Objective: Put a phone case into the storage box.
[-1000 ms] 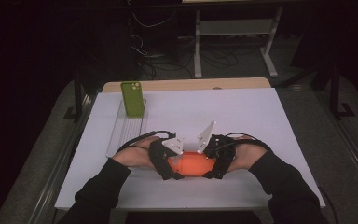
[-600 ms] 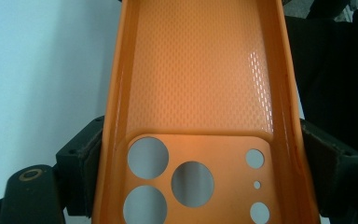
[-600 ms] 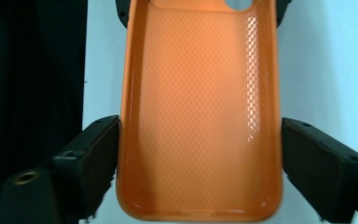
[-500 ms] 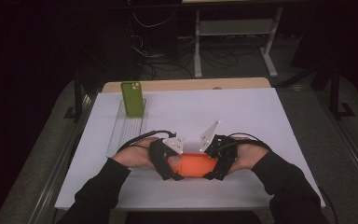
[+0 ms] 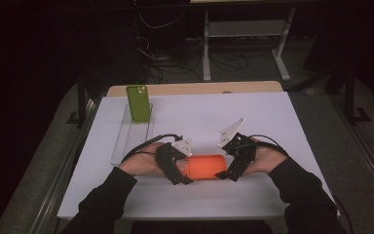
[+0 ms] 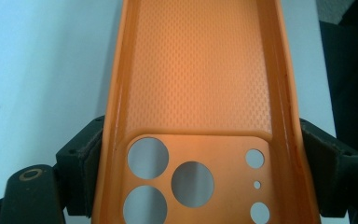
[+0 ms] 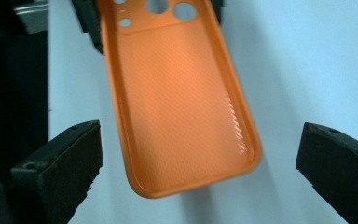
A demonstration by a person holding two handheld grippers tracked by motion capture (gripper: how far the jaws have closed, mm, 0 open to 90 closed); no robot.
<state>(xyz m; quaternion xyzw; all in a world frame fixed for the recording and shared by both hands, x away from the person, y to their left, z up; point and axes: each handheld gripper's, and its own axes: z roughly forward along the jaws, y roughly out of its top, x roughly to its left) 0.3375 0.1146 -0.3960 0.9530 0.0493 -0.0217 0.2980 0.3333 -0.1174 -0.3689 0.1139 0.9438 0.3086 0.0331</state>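
Orange phone case near the front edge of the white table, lying open side up between the two grippers. Textured inside and camera cut-outs plain in the left gripper view.

Left gripper clamped on the camera end of the case: both black pads pressed against the case's long side walls, one on each side, in the left gripper view. Left hand behind it, black sleeve below.

Right gripper released: jaws spread wide, standing off either side of the case's plain rounded end with white table showing in both gaps, touching nothing. Right hand behind it. Grey three-cornered plate raised on top of each gripper.

Farther back at the table's left, a green phone standing up at the far end of a clear tray, well apart from the case.
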